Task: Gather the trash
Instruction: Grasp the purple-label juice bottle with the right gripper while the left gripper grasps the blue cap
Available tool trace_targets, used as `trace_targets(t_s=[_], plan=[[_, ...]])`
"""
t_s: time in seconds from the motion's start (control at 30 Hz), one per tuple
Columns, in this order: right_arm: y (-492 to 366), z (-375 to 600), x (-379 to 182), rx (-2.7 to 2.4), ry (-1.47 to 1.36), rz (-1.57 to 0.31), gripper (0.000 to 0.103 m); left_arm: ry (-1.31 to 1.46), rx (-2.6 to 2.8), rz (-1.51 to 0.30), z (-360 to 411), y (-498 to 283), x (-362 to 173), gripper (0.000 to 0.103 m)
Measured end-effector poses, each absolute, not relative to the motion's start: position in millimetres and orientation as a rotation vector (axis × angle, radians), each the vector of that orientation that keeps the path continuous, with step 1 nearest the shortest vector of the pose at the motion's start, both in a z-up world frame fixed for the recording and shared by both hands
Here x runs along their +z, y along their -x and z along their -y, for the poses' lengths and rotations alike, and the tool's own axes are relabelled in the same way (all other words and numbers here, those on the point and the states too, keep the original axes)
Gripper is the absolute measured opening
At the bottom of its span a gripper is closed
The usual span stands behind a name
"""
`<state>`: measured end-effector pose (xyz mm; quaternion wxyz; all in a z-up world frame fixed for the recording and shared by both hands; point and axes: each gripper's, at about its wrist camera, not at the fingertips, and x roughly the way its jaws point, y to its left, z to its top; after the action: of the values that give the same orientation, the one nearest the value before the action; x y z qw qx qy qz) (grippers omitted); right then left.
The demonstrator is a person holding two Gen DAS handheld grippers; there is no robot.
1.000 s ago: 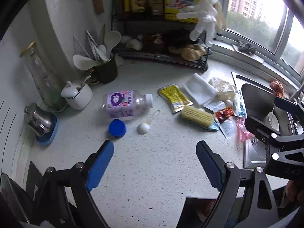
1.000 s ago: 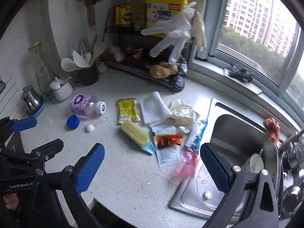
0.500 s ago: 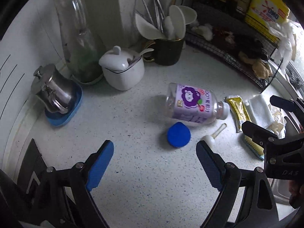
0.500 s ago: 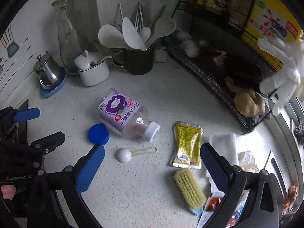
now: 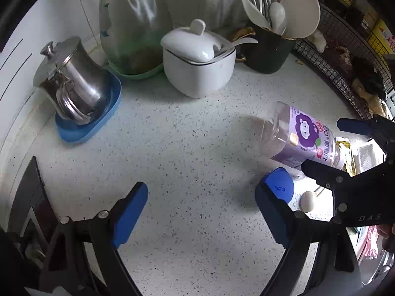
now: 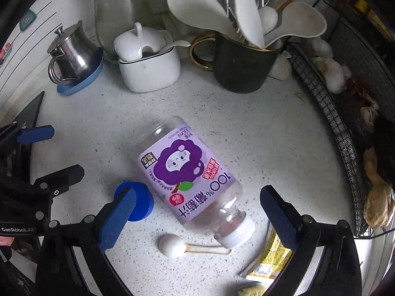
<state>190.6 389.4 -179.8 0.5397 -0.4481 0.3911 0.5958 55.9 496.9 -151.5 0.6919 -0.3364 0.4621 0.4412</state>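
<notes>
While both claws hang steeply over the speckled white table (image 6: pixel 271 128), nothing sits between the fingers of either

Right claw (image 6: pixel 197 212): jaws spread wide, empty. Juice bottle (image 6: pixel 190 172) lies on its side directly beneath it, purple grape label up, white cap toward the near edge of the view. Clear plastic; seems nearly empty. Neither blue pad touches it.

Blue cap (image 6: pixel 142 204) flat on the table, just beside the bottle's label side, partly behind the claw's left pad. White-headed scoop (image 6: pixel 172 245) with a thin pale handle lies near the bottle's capped end. Yellow sachet (image 6: pixel 274 256) sits just past the cap, half hidden by the claw's right finger.

Left claw (image 5: pixel 201 212): jaws wide, empty, over a bare patch of table. Bottle, blue cap and scoop all lie off toward its right finger.

Along the wall: steel pot (image 5: pixel 71 83) on a blue coaster (image 5: pixel 86 128), tall glass carafe (image 5: pixel 133 24), white lidded sugar bowl (image 5: pixel 195 59) with spoon, dark mug (image 6: pixel 244 64) stuffed with white spatulas. Black wire rack (image 6: pixel 345 113) at the right
</notes>
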Motion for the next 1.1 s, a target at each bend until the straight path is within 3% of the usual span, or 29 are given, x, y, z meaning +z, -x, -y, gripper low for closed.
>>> trace_targets(t_s=[0.3, 0.47, 0.83, 1.1], plan=[[-180.0, -425.0, -211.6, 1.479, 1.195, -0.957, 0.089, 0.767, 1.02, -1.075, -506.5, -56.5, -169.8, 0.087], [-183.3, -427.7, -214.1, 1.47, 1.174, -0.958, 0.076, 0.781, 0.965, -1.082, -510.8, -67.0, -173.5, 0.087], [-202.7, -376.5, -173.9, 1.26, 0.898, -0.952, 0.073, 0.738, 0.738, -1.058, -495.6, -103.2, -165.1, 0.087], [-216.2, -341.9, -175.7, 1.085, 0.808, -1.054, 0.073, 0.616, 0.638, -1.152, -482.6, -141.0, -186.8, 0.088]])
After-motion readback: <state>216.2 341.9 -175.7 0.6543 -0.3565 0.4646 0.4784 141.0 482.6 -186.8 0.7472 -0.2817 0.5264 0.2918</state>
